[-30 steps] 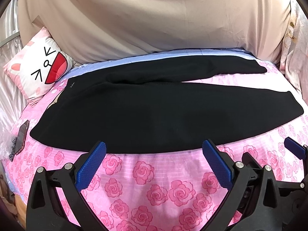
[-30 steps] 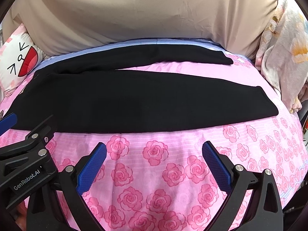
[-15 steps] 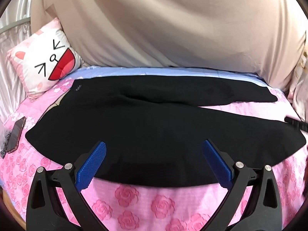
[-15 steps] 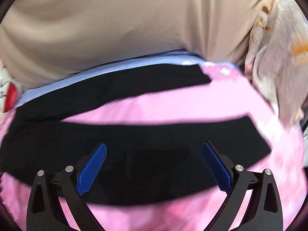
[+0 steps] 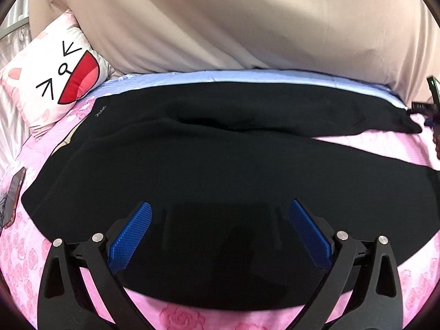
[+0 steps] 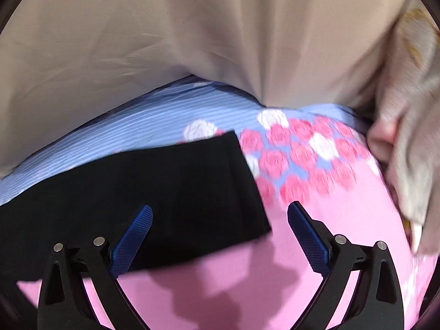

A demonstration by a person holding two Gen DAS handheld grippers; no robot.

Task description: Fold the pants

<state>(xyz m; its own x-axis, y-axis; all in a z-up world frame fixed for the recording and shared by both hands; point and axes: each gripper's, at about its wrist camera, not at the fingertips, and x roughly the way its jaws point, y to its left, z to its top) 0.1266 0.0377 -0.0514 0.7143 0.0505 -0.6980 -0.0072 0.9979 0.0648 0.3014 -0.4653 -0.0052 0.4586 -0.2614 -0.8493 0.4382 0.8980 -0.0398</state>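
One pants (image 5: 209, 165) (two legs); both grippers (image 5: 220, 231) (image 6: 220, 233) spread wide, holding nothing.

Black pants (image 5: 220, 165): matt, soft knit-looking cloth. Rose-print bedsheet (image 5: 385, 148): pink and blue cloth, fine woven ribbing. Beige curtain (image 5: 233, 22): smooth cloth, loosely creased. Cat-face pillow (image 5: 52, 74): smooth printed cloth. Left gripper (image 5: 220, 231), right gripper (image 6: 220, 233): matt black plastic, blue textured pads (image 5: 129, 239), shiny metal screws. Phone (image 5: 13, 195): glossy.
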